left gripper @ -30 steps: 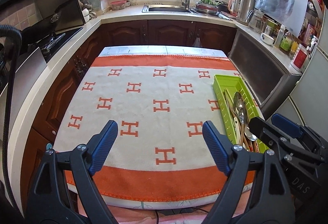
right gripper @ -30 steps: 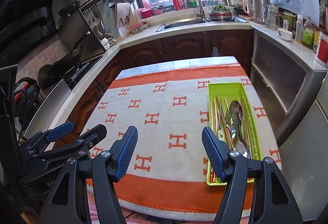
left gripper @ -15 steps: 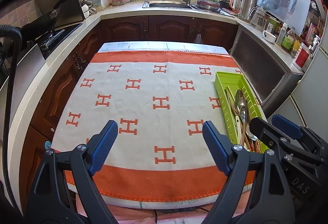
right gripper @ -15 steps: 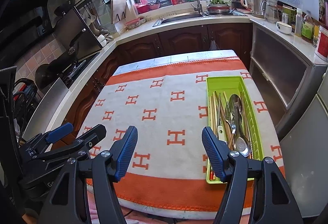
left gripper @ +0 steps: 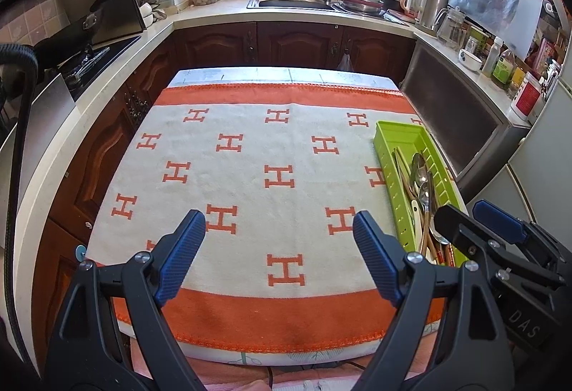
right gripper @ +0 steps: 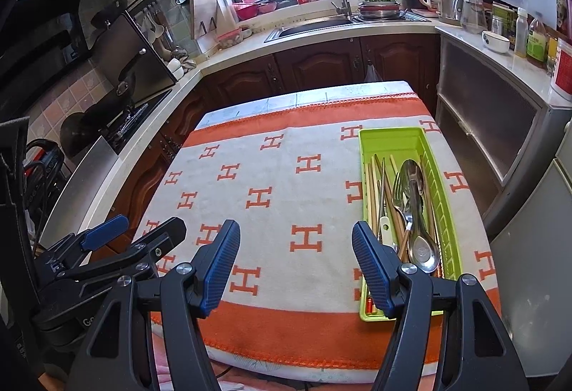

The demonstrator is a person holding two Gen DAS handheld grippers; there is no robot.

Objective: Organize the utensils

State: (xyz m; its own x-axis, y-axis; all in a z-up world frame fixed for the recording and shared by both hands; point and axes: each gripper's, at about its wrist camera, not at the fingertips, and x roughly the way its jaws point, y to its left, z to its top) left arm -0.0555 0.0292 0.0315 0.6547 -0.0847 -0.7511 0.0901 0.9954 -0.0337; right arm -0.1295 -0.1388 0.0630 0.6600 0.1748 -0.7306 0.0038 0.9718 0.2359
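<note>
- Both grippers hover over the near edge of the table with jaws apart and nothing between them: the left gripper (left gripper: 277,250) stands wide above bare cloth, the right gripper (right gripper: 295,260) a little narrower, its right finger just beside the tray's near end.
- Beyond them lies the orange-and-white towel (left gripper: 250,155), soft and likely to bunch if dragged.
- On its right side sits the green utensil tray (right gripper: 368,148), holding steel spoons (right gripper: 416,208), a fork (right gripper: 397,192) and wooden chopsticks (right gripper: 373,191).
- Steel will probably be light, stiff and slippery; grip mid-handle.
- Only the right wrist view shows the fork and tray floor; the left sees them obliquely.
</note>
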